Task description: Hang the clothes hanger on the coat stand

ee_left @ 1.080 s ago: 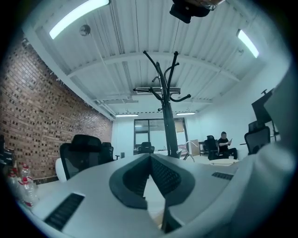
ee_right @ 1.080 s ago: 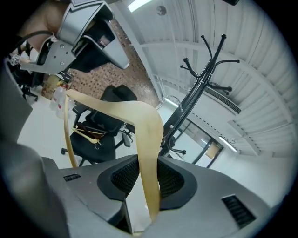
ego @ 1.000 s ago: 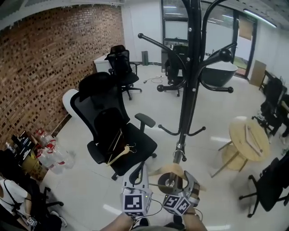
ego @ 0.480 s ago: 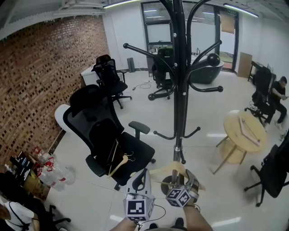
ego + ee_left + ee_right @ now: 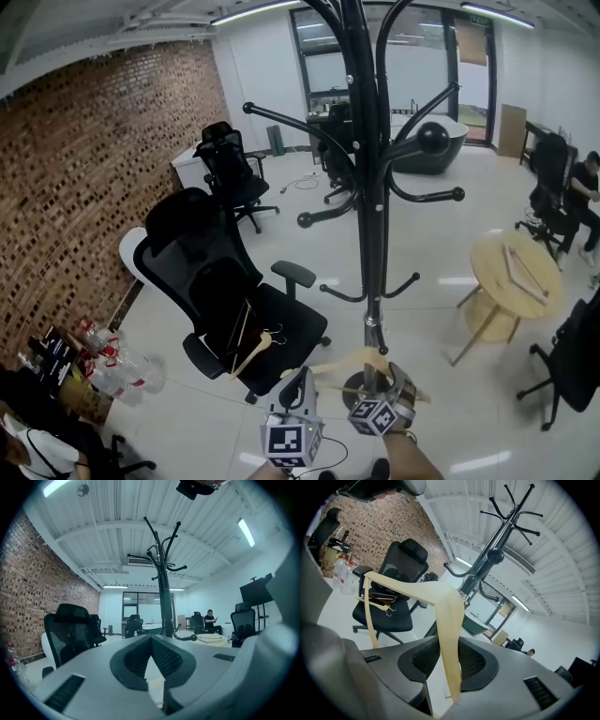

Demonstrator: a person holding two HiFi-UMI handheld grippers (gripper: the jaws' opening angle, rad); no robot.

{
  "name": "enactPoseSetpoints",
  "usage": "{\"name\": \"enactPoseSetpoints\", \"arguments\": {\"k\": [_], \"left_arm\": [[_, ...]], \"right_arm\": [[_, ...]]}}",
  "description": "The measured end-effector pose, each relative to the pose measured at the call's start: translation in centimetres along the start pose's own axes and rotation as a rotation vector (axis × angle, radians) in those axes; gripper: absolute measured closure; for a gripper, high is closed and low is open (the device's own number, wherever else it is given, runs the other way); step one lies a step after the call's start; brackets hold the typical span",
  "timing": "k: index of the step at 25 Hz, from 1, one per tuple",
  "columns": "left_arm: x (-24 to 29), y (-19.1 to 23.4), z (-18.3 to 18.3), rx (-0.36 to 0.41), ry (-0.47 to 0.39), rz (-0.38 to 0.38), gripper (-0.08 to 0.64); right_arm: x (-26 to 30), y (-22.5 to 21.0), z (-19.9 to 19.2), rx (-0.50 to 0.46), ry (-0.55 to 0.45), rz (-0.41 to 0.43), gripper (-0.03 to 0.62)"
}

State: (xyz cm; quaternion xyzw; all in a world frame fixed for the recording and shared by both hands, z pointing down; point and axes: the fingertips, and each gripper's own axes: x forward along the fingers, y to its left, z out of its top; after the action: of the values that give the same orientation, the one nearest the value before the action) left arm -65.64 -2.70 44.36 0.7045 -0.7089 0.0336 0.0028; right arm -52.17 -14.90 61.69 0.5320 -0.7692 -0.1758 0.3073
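In the head view's lower centre, the right gripper (image 5: 379, 382) clamps a pale wooden hanger (image 5: 342, 362) near the black coat stand (image 5: 375, 234); the left gripper (image 5: 302, 382) beside it is closed and empty.

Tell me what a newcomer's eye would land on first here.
First, the tall black metal coat stand, rising through the middle of the head view, its curved arms bare. Next, the pale wooden clothes hanger clamped in the right tool, low in front of the stand. To the left stands a black mesh office chair with more wooden hangers on its seat.
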Motion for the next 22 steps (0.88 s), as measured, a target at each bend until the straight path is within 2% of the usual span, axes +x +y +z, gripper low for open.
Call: {"name": "enactPoseSetpoints", "arguments": {"k": [13,22], "left_arm": [[2.4,-1.2,-2.0,0.003,0.056,-0.015,0.543],[2.0,-0.5,-1.9,0.005,0.068,0.014,0.543]], "right_arm": [[3.9,-1.2,-1.4,-0.024,0.020,-0.032,0.482],[4.6,-2.3,-1.6,-0.057,0.043,-0.038,0.480]]}}
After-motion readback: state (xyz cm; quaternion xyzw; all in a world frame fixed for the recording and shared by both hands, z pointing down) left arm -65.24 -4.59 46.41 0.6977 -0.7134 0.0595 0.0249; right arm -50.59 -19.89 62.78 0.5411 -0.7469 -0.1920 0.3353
